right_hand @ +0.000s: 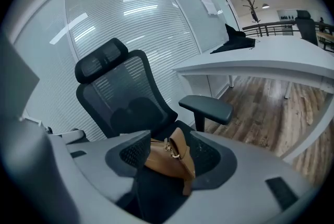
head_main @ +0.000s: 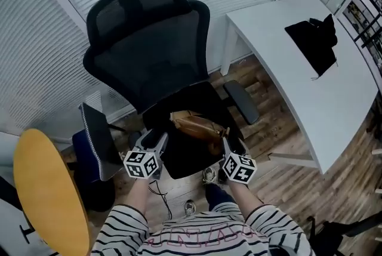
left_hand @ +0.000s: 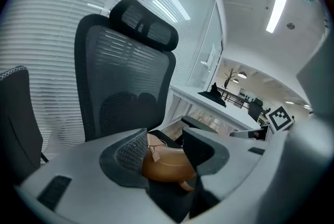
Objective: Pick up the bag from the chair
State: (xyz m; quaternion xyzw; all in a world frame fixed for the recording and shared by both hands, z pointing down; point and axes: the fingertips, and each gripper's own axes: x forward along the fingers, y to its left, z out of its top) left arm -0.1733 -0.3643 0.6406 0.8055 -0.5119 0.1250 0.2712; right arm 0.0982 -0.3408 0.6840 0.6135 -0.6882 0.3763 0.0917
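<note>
A brown leather bag (head_main: 198,126) lies on the seat of a black mesh office chair (head_main: 149,52). My left gripper (head_main: 155,141) hovers at the seat's front left, just left of the bag, jaws open. At the front right my right gripper (head_main: 229,146) stands open close to the bag's right end. In the left gripper view the bag (left_hand: 167,164) shows ahead through the gap of the open left gripper (left_hand: 164,149). The right gripper view has the bag (right_hand: 168,161), clasp up, ahead of the open right gripper (right_hand: 169,151). Neither gripper holds anything.
A white desk (head_main: 310,88) stands to the right with a black item (head_main: 313,40) on it. The chair's right armrest (head_main: 242,102) juts out beside the bag. A yellow round table (head_main: 45,189) and a dark seat (head_main: 95,144) are at the left. Blinds cover the wall behind.
</note>
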